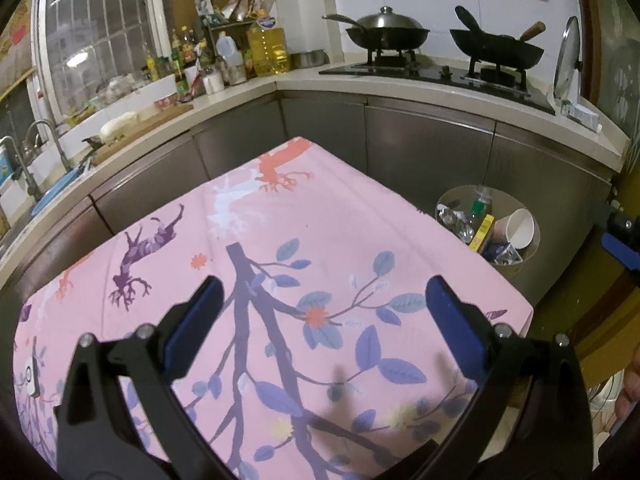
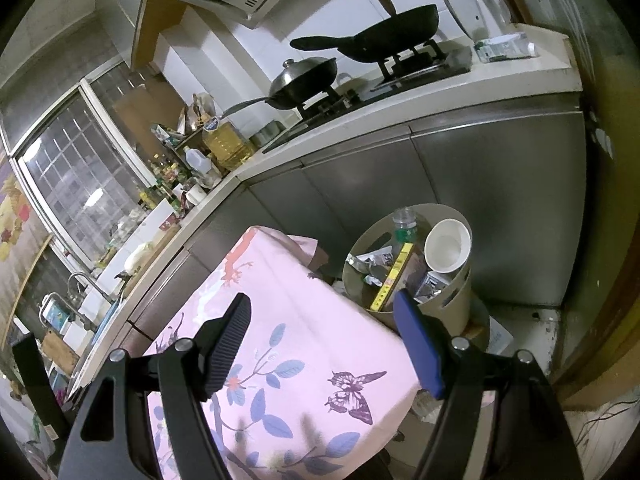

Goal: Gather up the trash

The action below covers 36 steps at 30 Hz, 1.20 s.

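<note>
Beige bin: on the floor beside the table's corner, holding a paper cup, bottle and wrappers.
Left gripper: jaws wide, nothing held, above the pink tablecloth.
Right gripper: jaws wide, nothing held, tilted over the table edge near the bin.

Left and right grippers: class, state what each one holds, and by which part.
Nothing is held. The left gripper and right gripper both have jaws spread wide over the pink tablecloth, with nothing between them.

The left hand-held gripper is being held wide open above the pink-clothed desk; a trash bin is seen beside it.
</note>
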Available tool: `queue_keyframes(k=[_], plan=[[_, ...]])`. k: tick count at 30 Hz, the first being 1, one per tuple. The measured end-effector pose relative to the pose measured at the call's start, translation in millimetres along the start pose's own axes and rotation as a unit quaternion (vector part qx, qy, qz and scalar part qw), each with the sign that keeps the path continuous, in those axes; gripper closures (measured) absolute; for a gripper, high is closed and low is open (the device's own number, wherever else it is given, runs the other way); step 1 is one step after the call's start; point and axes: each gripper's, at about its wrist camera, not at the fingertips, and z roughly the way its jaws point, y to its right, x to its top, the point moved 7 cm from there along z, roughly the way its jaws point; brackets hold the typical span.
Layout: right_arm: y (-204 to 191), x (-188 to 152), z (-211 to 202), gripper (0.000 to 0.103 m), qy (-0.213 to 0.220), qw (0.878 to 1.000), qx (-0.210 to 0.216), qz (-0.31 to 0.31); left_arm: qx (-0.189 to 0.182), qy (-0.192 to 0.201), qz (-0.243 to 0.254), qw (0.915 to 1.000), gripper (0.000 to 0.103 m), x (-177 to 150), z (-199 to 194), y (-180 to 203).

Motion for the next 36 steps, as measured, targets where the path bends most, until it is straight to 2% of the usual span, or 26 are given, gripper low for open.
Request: queue_keyframes(k=[12, 36], plan=[[10.0, -2.9, 3.0, 0.032, -0.001, 1.000, -0.006, 0.007, 0.000, -0.009, 0.002, 1.0000, 0.006, -3.2, 7.1, 3.2], [10.4, -0.9, -0.6, 0.032, 0.008, 1.000, -0.009, 0.006, 0.010, 0.012, 0.017, 0.9997, 0.006, -5.3, -1.0, 2.2]])
